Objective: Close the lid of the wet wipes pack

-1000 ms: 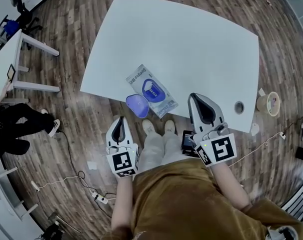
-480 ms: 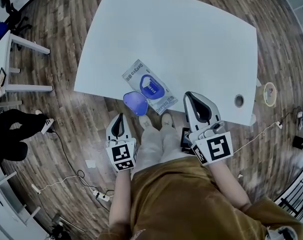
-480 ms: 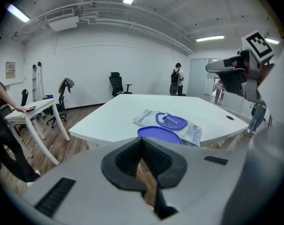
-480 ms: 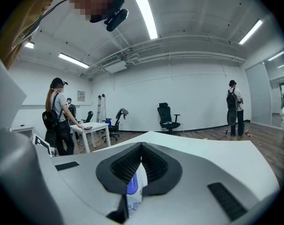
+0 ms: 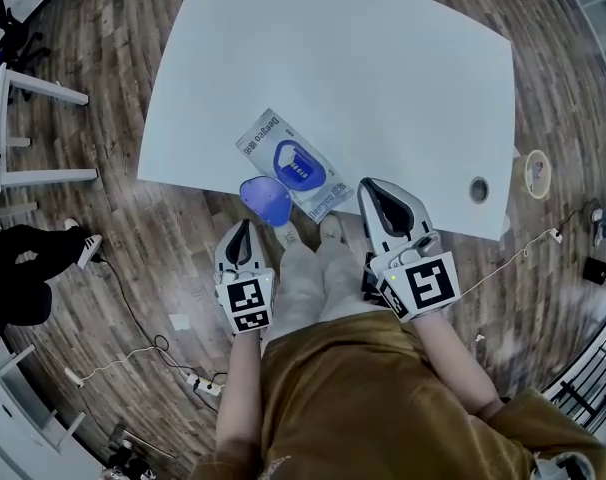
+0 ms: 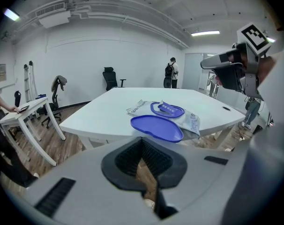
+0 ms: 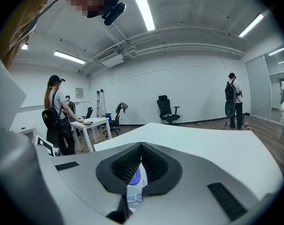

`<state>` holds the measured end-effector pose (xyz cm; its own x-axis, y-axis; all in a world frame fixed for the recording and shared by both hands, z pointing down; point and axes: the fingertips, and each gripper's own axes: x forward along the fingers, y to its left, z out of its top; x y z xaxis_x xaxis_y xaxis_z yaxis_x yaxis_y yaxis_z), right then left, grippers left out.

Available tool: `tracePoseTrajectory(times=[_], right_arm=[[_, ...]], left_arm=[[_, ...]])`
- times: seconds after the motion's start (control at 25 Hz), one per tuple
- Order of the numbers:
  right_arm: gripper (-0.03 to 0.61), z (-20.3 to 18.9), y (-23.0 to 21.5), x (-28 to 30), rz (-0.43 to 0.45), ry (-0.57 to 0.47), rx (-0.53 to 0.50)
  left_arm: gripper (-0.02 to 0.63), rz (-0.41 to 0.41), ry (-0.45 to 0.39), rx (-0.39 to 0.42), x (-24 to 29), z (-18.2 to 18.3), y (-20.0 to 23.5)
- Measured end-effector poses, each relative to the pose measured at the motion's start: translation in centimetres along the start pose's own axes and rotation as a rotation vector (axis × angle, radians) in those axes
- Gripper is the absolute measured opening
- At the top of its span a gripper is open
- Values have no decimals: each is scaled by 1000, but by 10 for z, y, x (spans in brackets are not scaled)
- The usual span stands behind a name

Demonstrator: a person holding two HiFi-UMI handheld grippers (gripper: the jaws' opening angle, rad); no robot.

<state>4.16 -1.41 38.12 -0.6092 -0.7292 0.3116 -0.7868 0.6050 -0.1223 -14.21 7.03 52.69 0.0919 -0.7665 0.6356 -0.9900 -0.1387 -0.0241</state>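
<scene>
Wet wipes pack open at the table edge
It lies mid-frame, its blue lid flipped out past the edge. Just below, the left tool and right tool both have their jaws pressed together, holding nothing.

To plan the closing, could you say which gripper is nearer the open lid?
The left gripper: its tip is close to the lid; the right gripper is farther off.
</scene>
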Motion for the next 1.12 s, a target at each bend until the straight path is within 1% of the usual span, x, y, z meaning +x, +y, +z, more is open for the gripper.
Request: tracePoseTrajectory(times=[0.24, 0.36, 0.68, 1.12], right_arm=[[6, -11, 2, 6, 21, 21, 1], [6, -17, 2, 8, 28, 40, 0], [6, -38, -5, 13, 20, 89, 12], [6, -38, -14, 12, 0, 93, 27]], left_arm=[[-3, -11, 22, 12, 8, -9, -5], [-3, -16, 37, 6, 11, -15, -7], [-3, -42, 44, 1, 20, -19, -14], [-3, -68, 40, 8, 25, -14, -22]])
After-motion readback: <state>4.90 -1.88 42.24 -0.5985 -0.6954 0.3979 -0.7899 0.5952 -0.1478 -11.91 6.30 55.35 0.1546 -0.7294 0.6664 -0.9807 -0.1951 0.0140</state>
